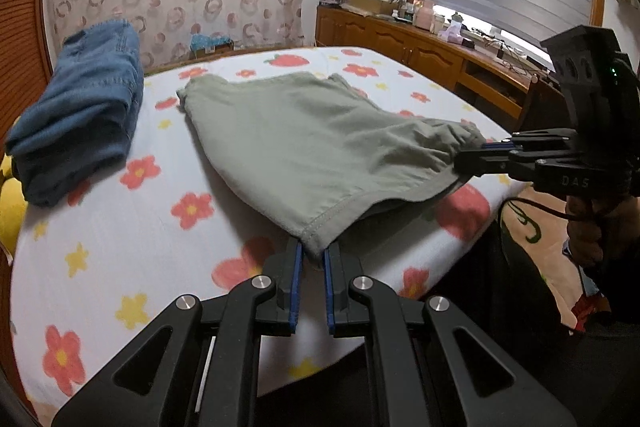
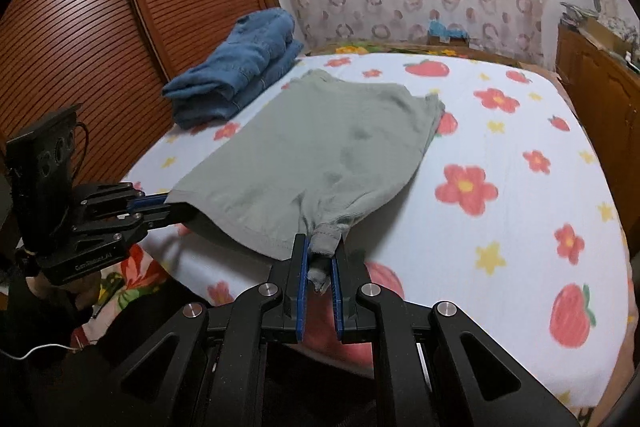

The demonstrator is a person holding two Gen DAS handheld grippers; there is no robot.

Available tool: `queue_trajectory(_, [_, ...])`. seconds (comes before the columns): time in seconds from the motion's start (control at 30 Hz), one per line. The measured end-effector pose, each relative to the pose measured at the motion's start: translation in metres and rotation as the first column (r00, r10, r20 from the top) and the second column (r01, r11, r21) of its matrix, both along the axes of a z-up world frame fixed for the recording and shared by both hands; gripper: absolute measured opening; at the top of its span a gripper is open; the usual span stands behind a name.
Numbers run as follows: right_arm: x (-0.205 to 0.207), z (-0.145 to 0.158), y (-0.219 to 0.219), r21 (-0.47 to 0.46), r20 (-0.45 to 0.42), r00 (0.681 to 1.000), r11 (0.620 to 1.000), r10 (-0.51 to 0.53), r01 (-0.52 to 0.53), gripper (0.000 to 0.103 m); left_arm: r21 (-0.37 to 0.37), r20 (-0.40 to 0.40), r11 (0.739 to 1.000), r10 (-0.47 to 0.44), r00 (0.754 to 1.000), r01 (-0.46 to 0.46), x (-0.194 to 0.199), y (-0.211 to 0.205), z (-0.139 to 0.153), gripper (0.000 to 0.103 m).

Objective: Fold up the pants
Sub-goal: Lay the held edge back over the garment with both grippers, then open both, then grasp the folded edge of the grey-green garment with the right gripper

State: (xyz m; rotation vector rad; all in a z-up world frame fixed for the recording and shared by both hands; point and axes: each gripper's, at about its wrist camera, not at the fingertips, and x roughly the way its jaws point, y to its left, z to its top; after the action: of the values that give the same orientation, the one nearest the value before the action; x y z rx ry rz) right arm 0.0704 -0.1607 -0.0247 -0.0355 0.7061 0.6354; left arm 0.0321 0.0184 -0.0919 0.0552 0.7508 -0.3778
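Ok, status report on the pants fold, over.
Both tongs, left and right, shut on green pants, near edge lifted. Folded jeans off to side. Nothing in the way.

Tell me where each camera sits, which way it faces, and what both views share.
Left wrist: on the left gripper, looking across the flower-print bed; the right gripper and its hand show at right.
Right wrist: on the right gripper, facing the wooden slatted door; the left gripper shows at left.
Shared: grey-green cotton pants, each gripper pinching a near corner, and folded blue jeans.
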Motion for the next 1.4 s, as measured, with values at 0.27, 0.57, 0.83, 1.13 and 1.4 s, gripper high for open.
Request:
queue_trajectory(0.27, [-0.004, -0.006, 0.008, -0.049, -0.014, 1.0, 0.999, 0.001, -0.002, 0.01, -0.004, -0.014, 1.0, 0.017, 1.0, -0.017, -0.008, 0.007, 0.001, 0.019])
queue_trajectory(0.57, [-0.017, 0.006, -0.006, -0.033, 0.003, 0.999, 0.999, -0.034, 0.034, 0.023, -0.017, 0.057, 0.998, 0.062, 0.996, -0.061, -0.009, 0.018, 0.023, 0.054])
queue_trajectory(0.83, [-0.019, 0.018, -0.011, -0.037, 0.053, 0.997, 0.997, -0.06, 0.062, 0.037, -0.029, -0.01, 0.995, 0.097, 0.995, -0.097, 0.017, 0.016, 0.004, 0.054])
queue_trajectory(1.13, [-0.005, -0.006, 0.004, -0.081, 0.011, 0.998, 0.995, -0.065, 0.065, 0.038, -0.029, -0.068, 0.993, 0.113, 0.991, -0.115, 0.016, 0.019, -0.02, 0.054])
queue_trajectory(1.4, [-0.01, -0.018, 0.014, -0.118, -0.001, 0.997, 0.991, -0.072, 0.071, 0.038, -0.04, -0.051, 0.993, 0.108, 0.993, -0.11, 0.012, 0.019, -0.022, 0.054])
